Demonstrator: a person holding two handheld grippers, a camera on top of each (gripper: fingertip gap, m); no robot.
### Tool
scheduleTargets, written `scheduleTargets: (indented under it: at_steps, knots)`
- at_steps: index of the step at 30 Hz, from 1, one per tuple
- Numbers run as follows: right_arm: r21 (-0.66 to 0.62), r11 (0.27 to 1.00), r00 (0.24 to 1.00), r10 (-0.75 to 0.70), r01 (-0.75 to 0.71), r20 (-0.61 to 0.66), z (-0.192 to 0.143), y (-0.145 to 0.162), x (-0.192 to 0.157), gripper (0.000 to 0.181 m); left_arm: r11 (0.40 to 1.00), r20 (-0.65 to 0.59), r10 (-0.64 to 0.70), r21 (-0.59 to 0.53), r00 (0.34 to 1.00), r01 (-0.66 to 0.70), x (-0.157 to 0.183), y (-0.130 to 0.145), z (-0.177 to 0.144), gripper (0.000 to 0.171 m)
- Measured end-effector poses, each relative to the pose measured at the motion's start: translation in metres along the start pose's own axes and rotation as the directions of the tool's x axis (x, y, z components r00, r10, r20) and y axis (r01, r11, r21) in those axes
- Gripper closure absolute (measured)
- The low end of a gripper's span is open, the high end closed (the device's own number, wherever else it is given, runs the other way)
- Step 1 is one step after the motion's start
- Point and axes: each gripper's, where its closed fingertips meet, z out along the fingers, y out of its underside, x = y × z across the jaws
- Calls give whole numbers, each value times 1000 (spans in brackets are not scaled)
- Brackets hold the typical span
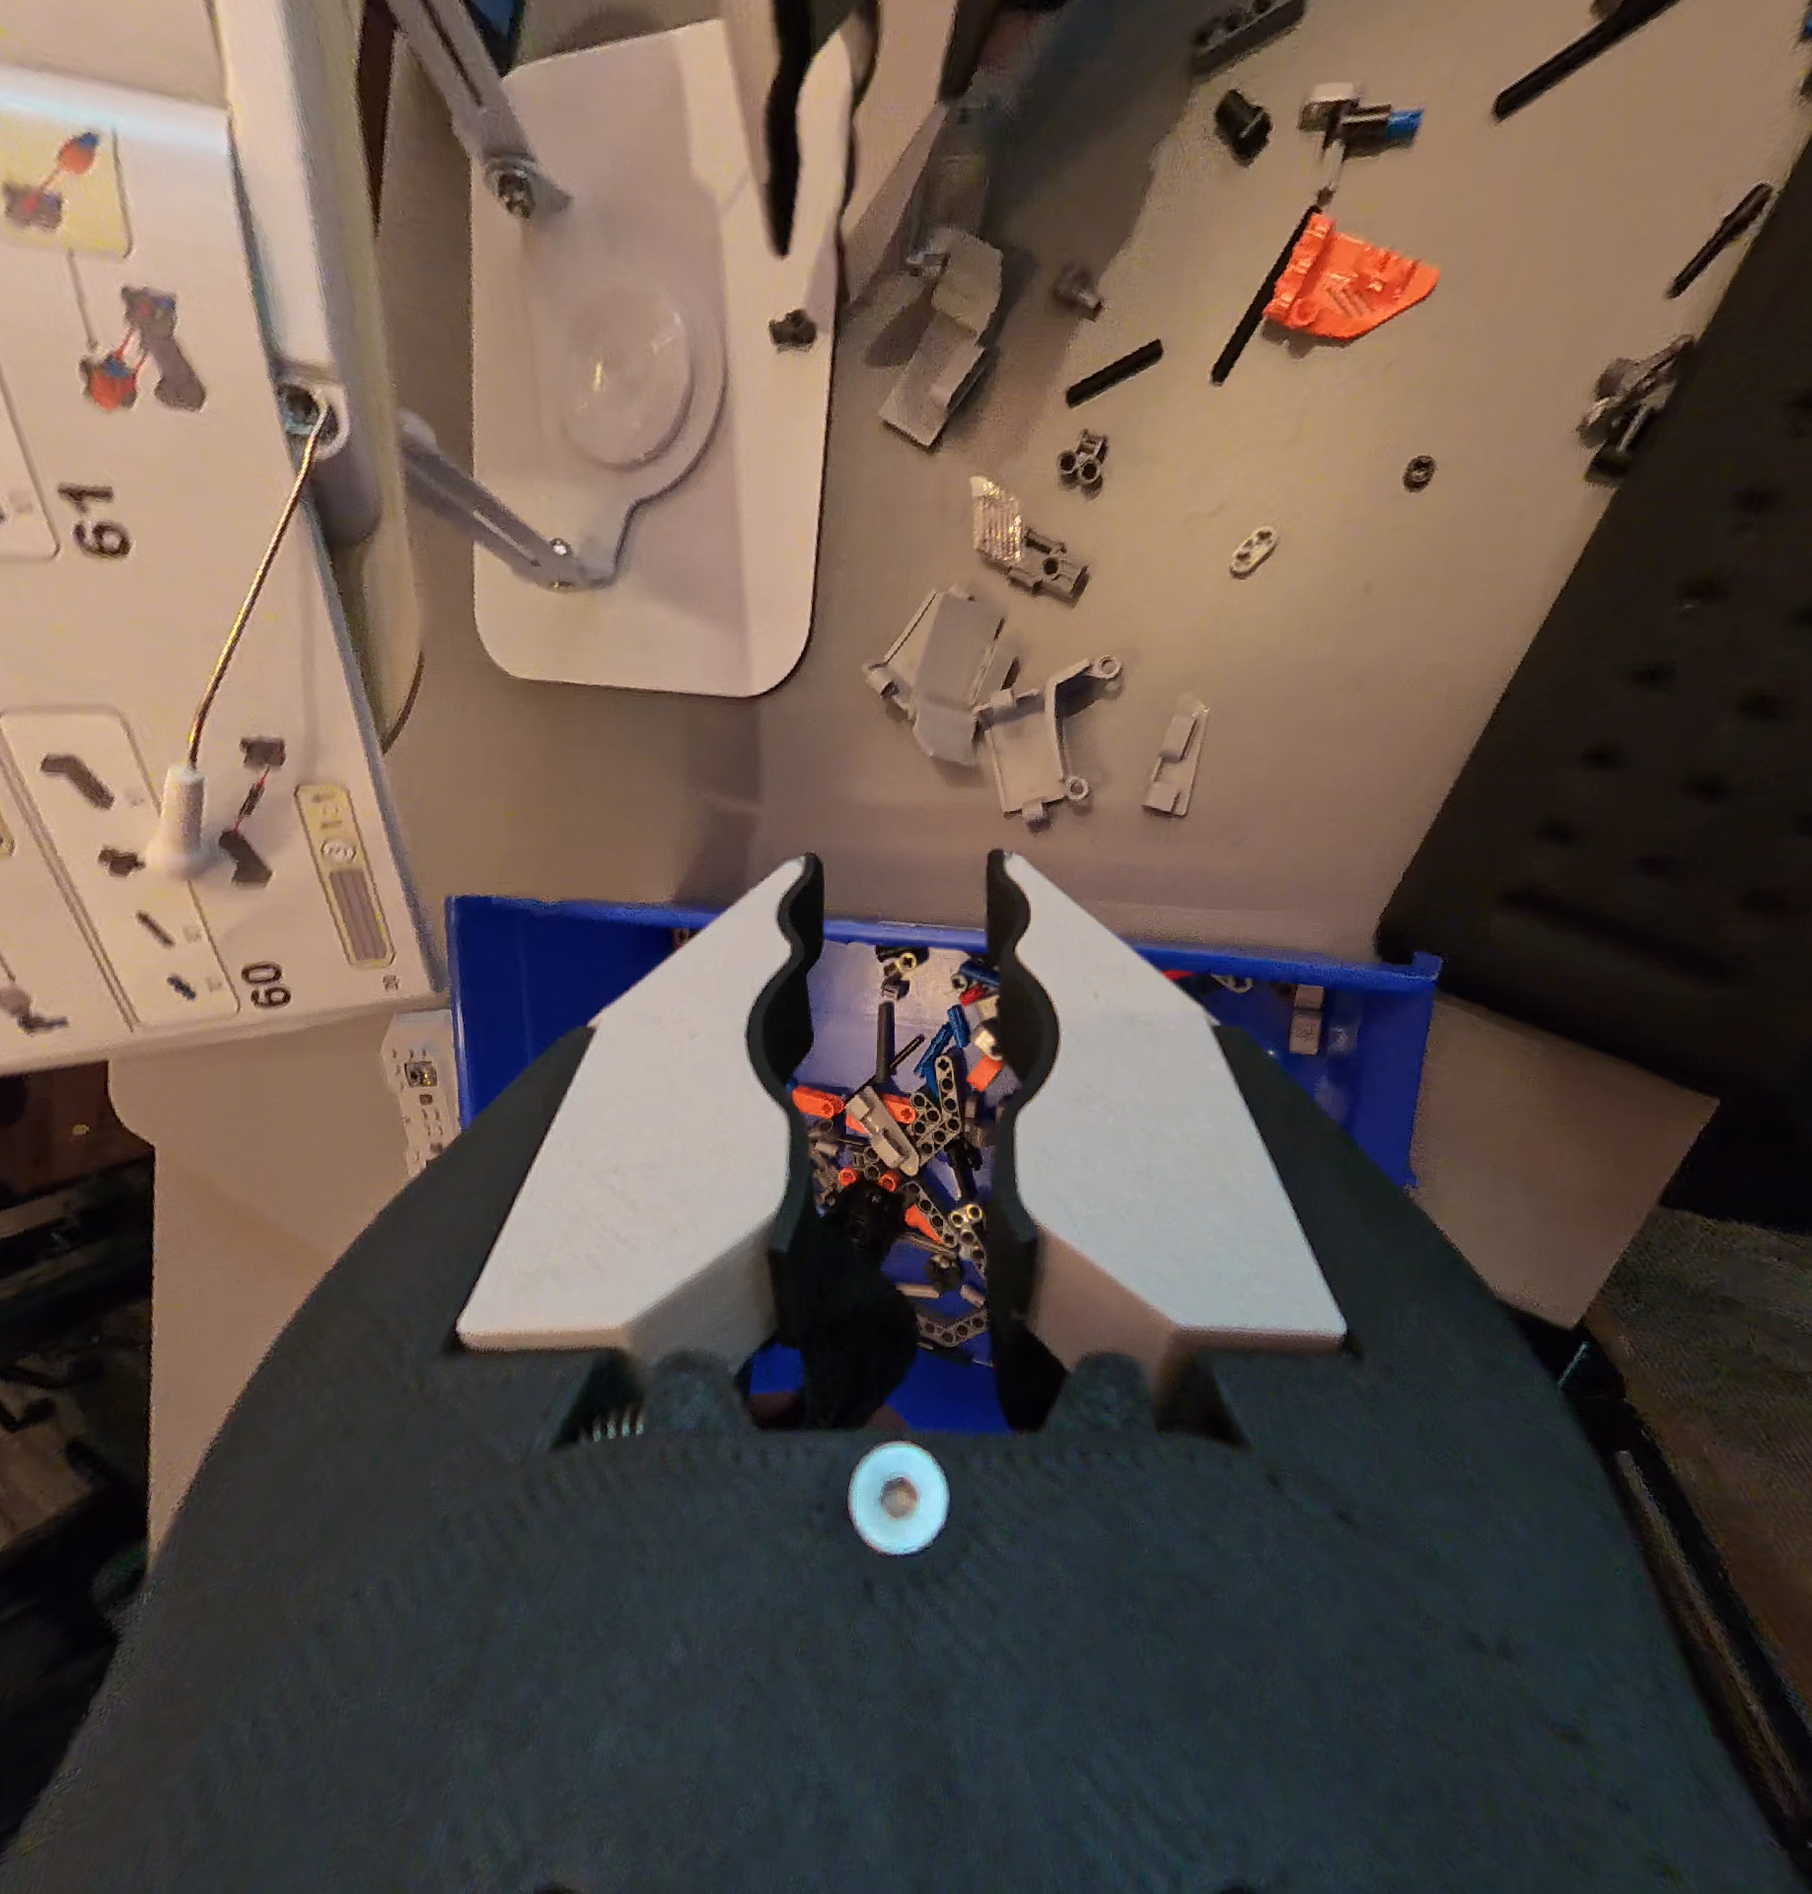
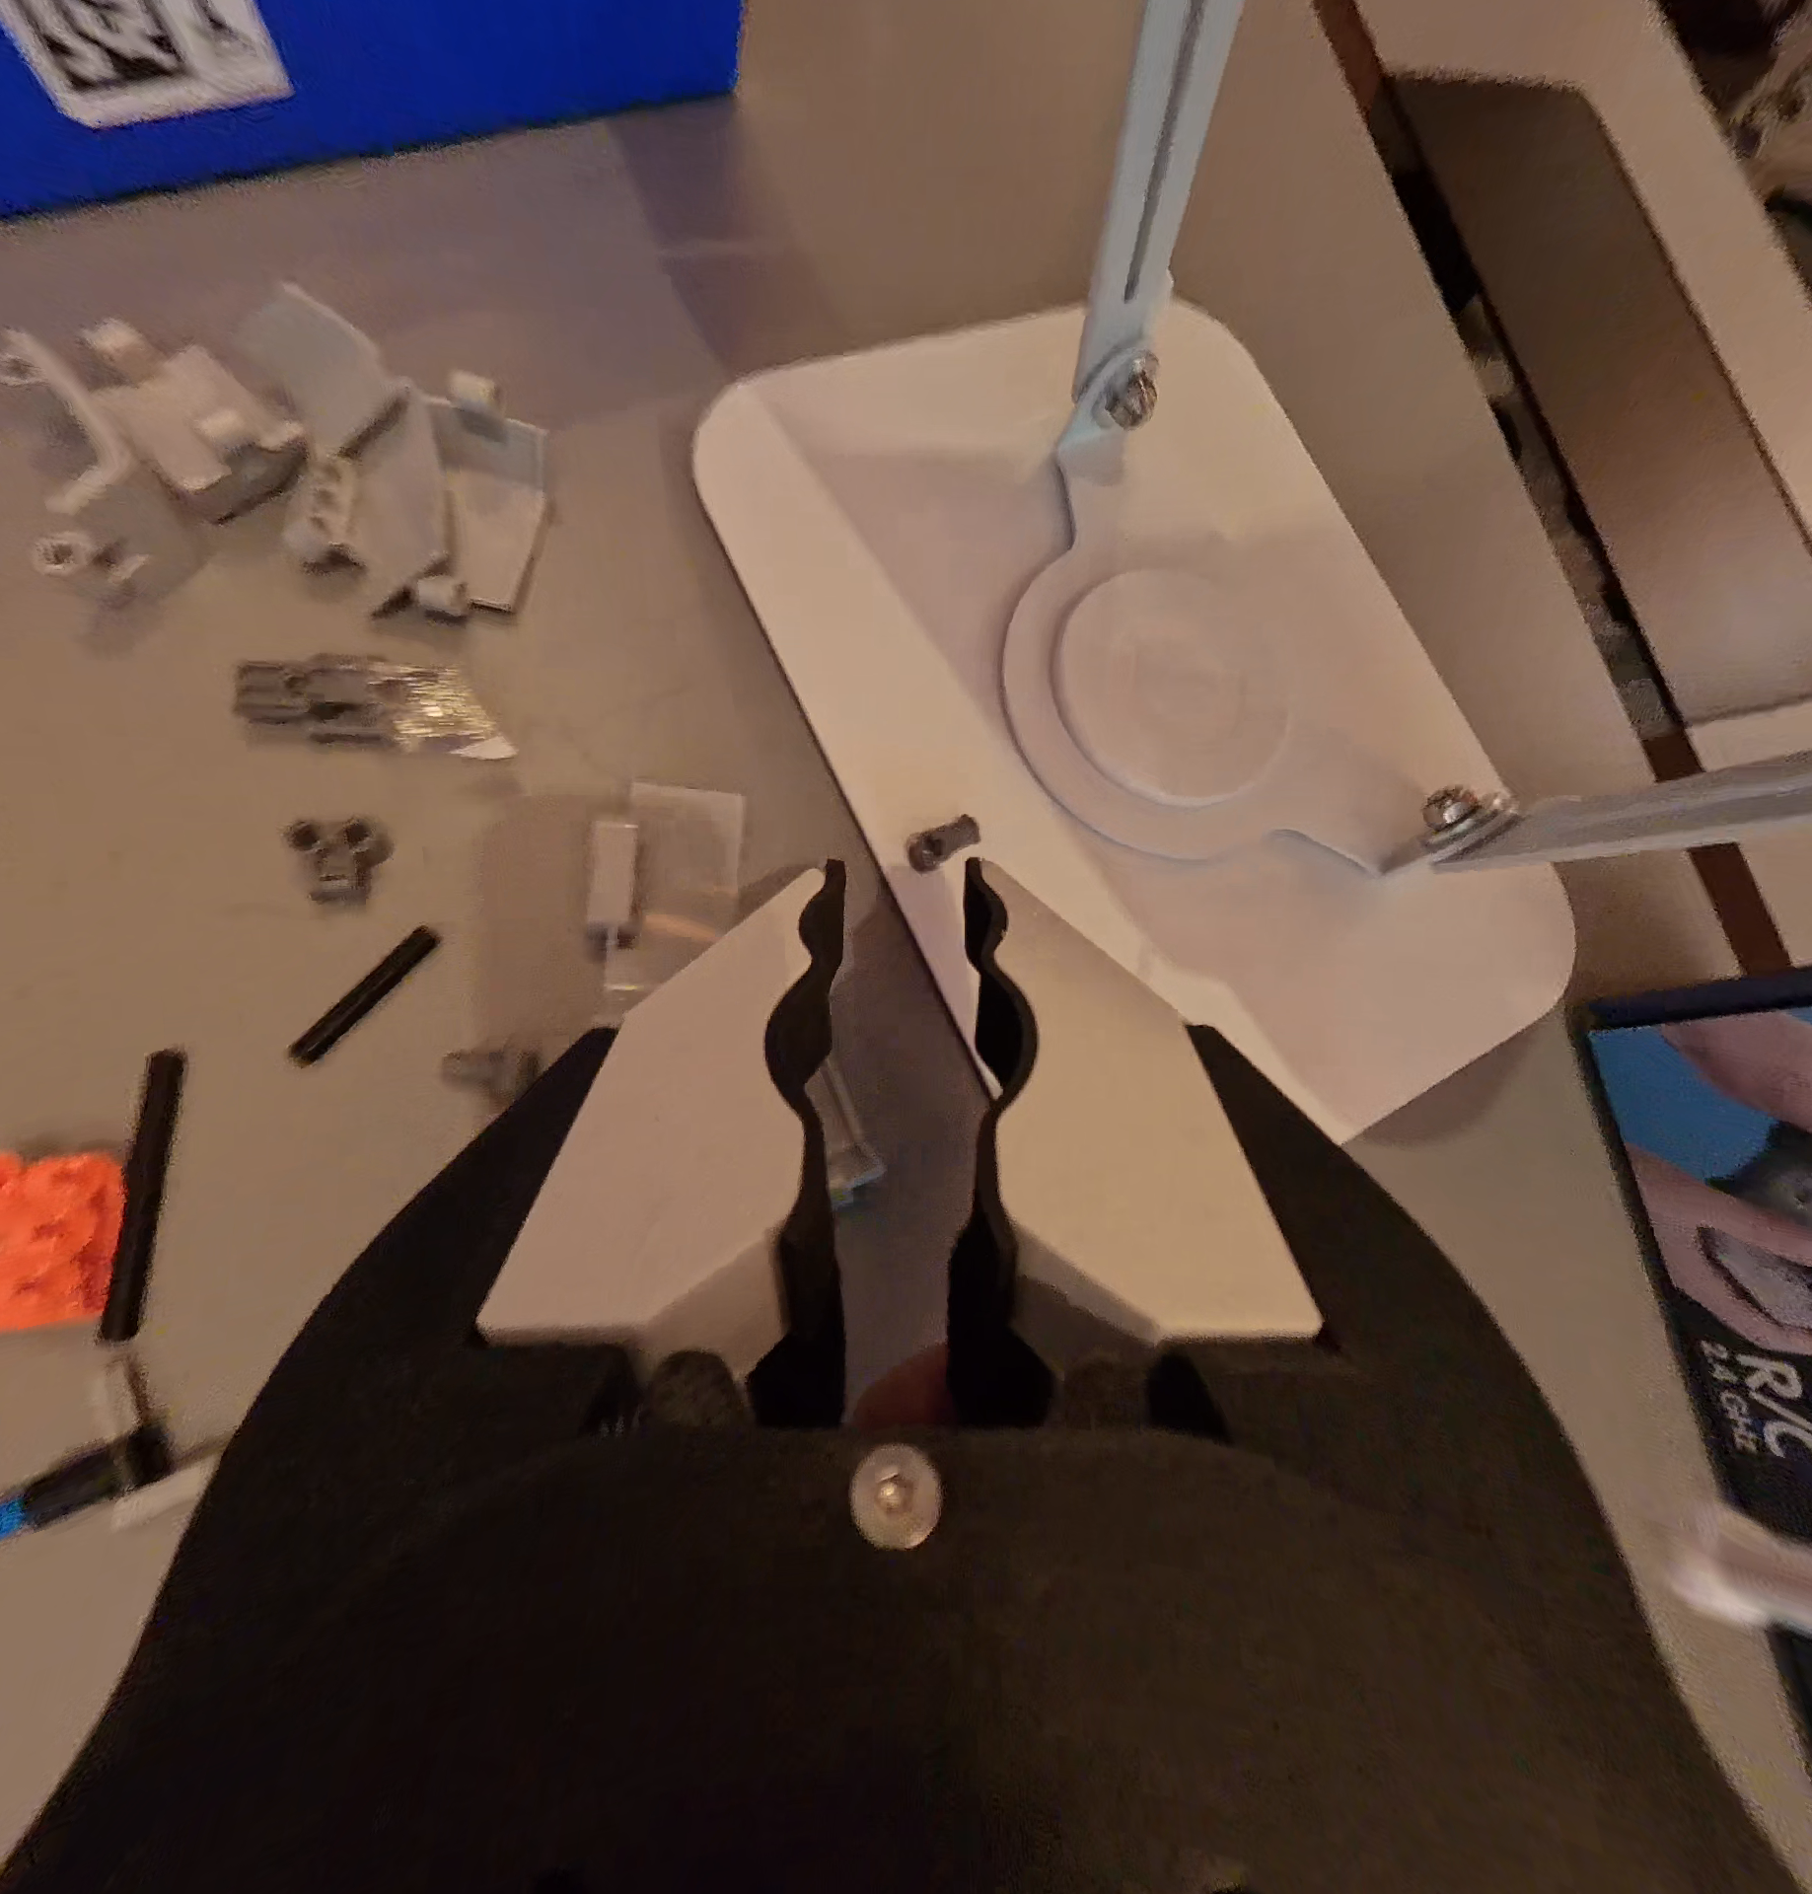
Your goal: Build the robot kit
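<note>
My left gripper [image 1: 903, 871] is open and empty above a blue bin [image 1: 532, 984] that holds several small black, grey, orange and blue building pieces [image 1: 907, 1138]. My right gripper [image 2: 899, 873] is open and empty, its tips just short of a small dark grey connector piece [image 2: 942, 838] that lies on the near edge of a white lamp base [image 2: 1291, 974]. The same connector [image 1: 794, 330] and the right gripper above it [image 1: 809, 123] also show far off in the left wrist view.
Loose grey panels [image 1: 948, 676], black axles [image 1: 1115, 371] and an orange panel [image 1: 1357, 285] lie scattered on the table. An open instruction booklet [image 1: 112, 615] stands at left, a black perforated mat [image 1: 1701, 666] at right. In the right wrist view a box [image 2: 1742, 1261] lies at right. Across from one pair of fingers to the other is roughly 25 centimetres. From the right gripper's tips to the orange panel [image 1: 1357, 285] is close to 15 centimetres.
</note>
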Motion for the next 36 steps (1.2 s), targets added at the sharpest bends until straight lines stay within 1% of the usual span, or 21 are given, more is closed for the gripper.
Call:
scheduleTargets:
  at_steps: [2, 5, 8, 9, 14, 16, 18, 21, 22, 25, 28, 29, 32, 34, 36]
  knots:
    - [-67, 997, 999, 42, -42, -15, 12, 7, 6, 160, 1000, 13, 19, -19, 1000, -18, -1, -4, 1, 140]
    - [-77, 993, 996, 92, -92, -9, 22, 7, 9, 162, 1000, 18, 18, 10, 1000, -18, -1, -17, 0, 141]
    - [-81, 990, 993, 118, -118, -5, 25, 6, 11, 171, 999, 22, 26, 25, 999, -26, -1, -25, 1, 141]
    - [-80, 990, 993, 118, -118, -4, 26, 5, 11, 175, 999, 24, 27, 31, 999, -27, -1, -27, 1, 141]
    - [-55, 993, 995, 101, -100, 5, 25, 1, 10, 176, 999, 48, 26, 44, 999, -28, -1, -37, 0, 141]
    - [-37, 996, 996, 85, -84, 30, 17, -4, 4, 176, 999, 67, 26, 45, 997, -29, 0, -42, 0, 141]
    - [-18, 999, 998, 47, -46, 51, 2, -9, -5, 176, 998, 71, 25, 58, 997, -30, 7, -51, 2, 141]
    - [-6, 999, 994, -42, 43, 97, -31, -7, -23, 176, 996, 81, 31, 79, 996, -37, 22, -66, 7, 141]
    - [-2, 997, 990, -74, 75, 119, -44, -4, -30, 176, 995, 66, 37, 93, 997, -43, 32, -72, 10, 142]
    - [-9, 986, 969, -161, 166, 185, -84, 15, -54, 176, 991, 31, 45, 122, 998, -49, 60, -86, 25, 141]
    - [-65, 966, 935, -223, 250, 274, -112, 53, -79, 176, 986, -7, 35, 161, 999, -34, 88, -100, 44, 141]
    - [-65, 957, 919, -251, 283, 305, -118, 65, -87, 176, 984, -28, 30, 179, 999, -25, 98, -106, 50, 141]
    - [-68, 951, 874, -246, 300, 419, -127, 92, -114, 176, 977, -85, 15, 214, 996, 4, 120, -120, 71, 140]
    - [-77, 943, 851, -256, 325, 458, -126, 104, -124, 175, 978, -111, 2, 206, 994, 21, 129, -122, 84, 140]
    - [-96, 931, 844, -271, 352, 463, -121, 111, -127, 176, 978, -129, -19, 202, 992, 45, 134, -123, 93, 139]
